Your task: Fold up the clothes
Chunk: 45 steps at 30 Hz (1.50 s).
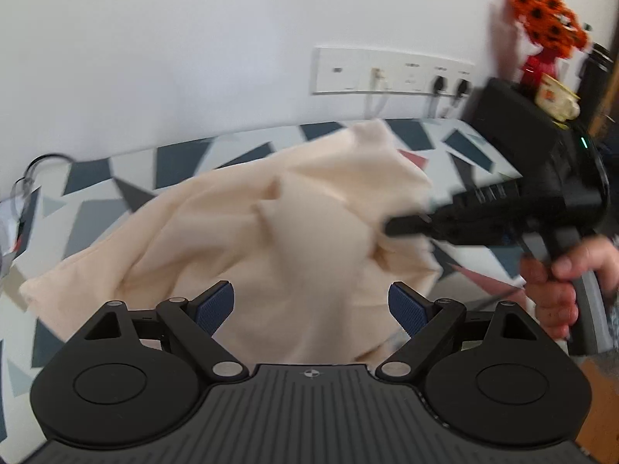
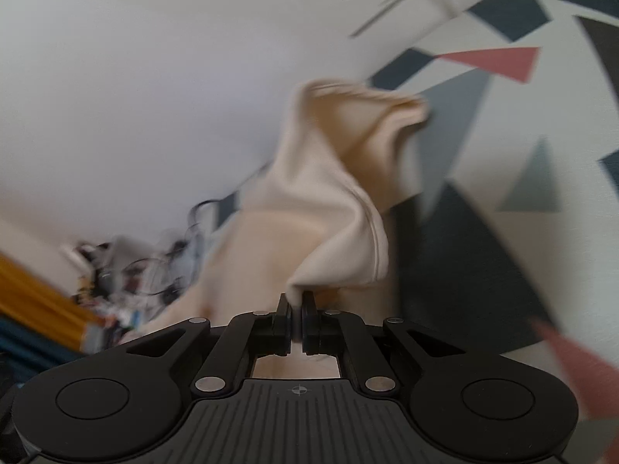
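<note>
Far left: tangle of cables (image 1: pixel 36 178) at the table (image 1: pixel 96 216) edge, surface is a grey/navy/pink triangle print. Cream garment (image 1: pixel 271 224), soft knit, lies crumpled mid-table, one corner lifted. Left gripper (image 1: pixel 311 305) hangs over its near edge, jaws spread wide, blue ribbed pads (image 1: pixel 216 305) clear of the cloth, nothing held. Wall socket strip (image 1: pixel 390 71) behind. Right gripper (image 2: pixel 296 305): jaws clamped tight on a pinched fold of the garment, a hand (image 1: pixel 553 290) on its grip. Orange flowers (image 1: pixel 549 27) and cup (image 1: pixel 557 96) far right, blurred.
</note>
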### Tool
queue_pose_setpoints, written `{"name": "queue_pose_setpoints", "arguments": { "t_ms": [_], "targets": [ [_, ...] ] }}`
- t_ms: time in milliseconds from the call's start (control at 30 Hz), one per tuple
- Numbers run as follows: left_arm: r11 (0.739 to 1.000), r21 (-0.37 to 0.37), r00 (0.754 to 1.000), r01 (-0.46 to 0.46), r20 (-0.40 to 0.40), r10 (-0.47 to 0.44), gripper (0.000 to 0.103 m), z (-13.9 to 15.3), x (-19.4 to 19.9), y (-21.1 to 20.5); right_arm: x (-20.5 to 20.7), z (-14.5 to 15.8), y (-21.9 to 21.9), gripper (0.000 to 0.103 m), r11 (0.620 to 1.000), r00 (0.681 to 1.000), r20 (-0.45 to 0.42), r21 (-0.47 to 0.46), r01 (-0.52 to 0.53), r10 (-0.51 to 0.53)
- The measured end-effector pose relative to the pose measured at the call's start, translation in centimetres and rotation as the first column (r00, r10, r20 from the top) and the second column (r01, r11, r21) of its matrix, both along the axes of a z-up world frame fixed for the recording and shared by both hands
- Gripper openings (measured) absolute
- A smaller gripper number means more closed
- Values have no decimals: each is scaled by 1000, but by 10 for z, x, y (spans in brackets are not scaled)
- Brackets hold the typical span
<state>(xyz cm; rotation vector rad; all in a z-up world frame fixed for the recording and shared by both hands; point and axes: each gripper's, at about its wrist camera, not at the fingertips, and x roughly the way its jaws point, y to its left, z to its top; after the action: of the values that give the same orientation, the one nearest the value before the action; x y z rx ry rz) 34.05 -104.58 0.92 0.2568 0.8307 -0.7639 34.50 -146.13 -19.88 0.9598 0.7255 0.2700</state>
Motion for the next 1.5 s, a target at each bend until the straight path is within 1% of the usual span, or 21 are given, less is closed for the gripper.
{"name": "queue_pose_setpoints", "arguments": {
  "t_ms": [167, 267, 367, 400, 433, 467, 567, 600, 633, 700, 733, 767, 833, 900, 967, 1033, 1100, 1167, 1300, 1433, 1500],
  "targets": [
    [995, 34, 995, 88, 41, -90, 89, -10, -15, -27, 10, 29, 23, 4, 990, 991, 106, 111, -89, 77],
    [996, 23, 994, 85, 65, -87, 89, -14, -12, -39, 19, 43, 36, 4, 978, 983, 140, 153, -140, 119],
    [997, 38, 987, 65, 146, -70, 87, -16, -12, -46, 25, 57, 44, 4, 971, 975, 165, 164, -175, 148],
    [997, 39, 982, 70, 171, -76, 64, -16, -12, -46, 27, 61, 47, 4, 969, 973, 173, 166, -185, 156],
    [997, 43, 983, 72, 167, -78, 20, -16, -12, -44, 27, 64, 48, 4, 967, 971, 180, 172, -189, 158],
    [996, 46, 983, 74, 163, -80, 6, -16, -11, -43, 28, 67, 49, 4, 965, 970, 186, 179, -192, 158],
    [1000, 10, 982, 15, 189, -17, 5, -8, -11, -25, 25, 72, 50, 8, 977, 970, 201, 133, -167, 138],
    [1000, 9, 974, -10, 225, 7, 5, -3, -11, -18, 23, 71, 47, 19, 983, 973, 198, 119, -142, 117],
    [999, 7, 965, -34, 259, 31, 5, 2, -11, -11, 20, 70, 43, 38, 988, 977, 191, 105, -113, 92],
    [995, -28, 948, -99, 301, 103, 4, 17, -4, 7, 13, 68, 34, 49, 995, 981, 188, 79, -54, 39],
    [990, -51, 938, -130, 318, 139, 4, 27, 0, 18, 9, 64, 28, 51, 997, 980, 197, 75, -27, 12],
    [985, -73, 922, -159, 347, 175, 4, 37, 2, 30, 4, 61, 21, 52, 997, 979, 204, 75, 0, -15],
    [976, -100, 880, -195, 421, 219, 4, 55, 1, 45, -4, 53, 8, 64, 995, 977, 187, 38, 95, -100],
    [964, -130, 831, -232, 489, 266, 4, 72, 2, 62, -12, 44, -4, 64, 982, 969, 163, -14, 190, -185],
    [947, -167, 796, -274, 514, 320, 4, 86, 2, 78, -17, 32, -12, 69, 956, 958, 125, -112, 271, -257],
    [930, -196, 769, -312, 522, 369, 4, 95, 3, 91, -13, 19, -7, 71, 917, 953, 95, -260, 303, -288],
    [915, -210, 748, -345, 527, 404, 4, 100, 5, 101, -3, 7, 5, 71, 865, 957, 67, -413, 285, -283],
    [901, -217, 727, -376, 533, 432, 4, 102, 6, 108, 9, -6, 23, 71, 823, 971, 48, -521, 226, -236],
    [879, -222, 711, -421, 521, 472, 4, 99, 5, 118, 31, -24, 61, 82, 726, 987, 62, -670, 152, -149],
    [862, -211, 709, -460, 498, 500, 4, 91, 3, 126, 53, -45, 94, 82, 703, 994, 32, -704, 99, -109],
    [859, -203, 711, -469, 491, 504, 4, 87, 3, 125, 63, -50, 110, 82, 647, 996, 40, -758, 84, -83]
  ]
}}
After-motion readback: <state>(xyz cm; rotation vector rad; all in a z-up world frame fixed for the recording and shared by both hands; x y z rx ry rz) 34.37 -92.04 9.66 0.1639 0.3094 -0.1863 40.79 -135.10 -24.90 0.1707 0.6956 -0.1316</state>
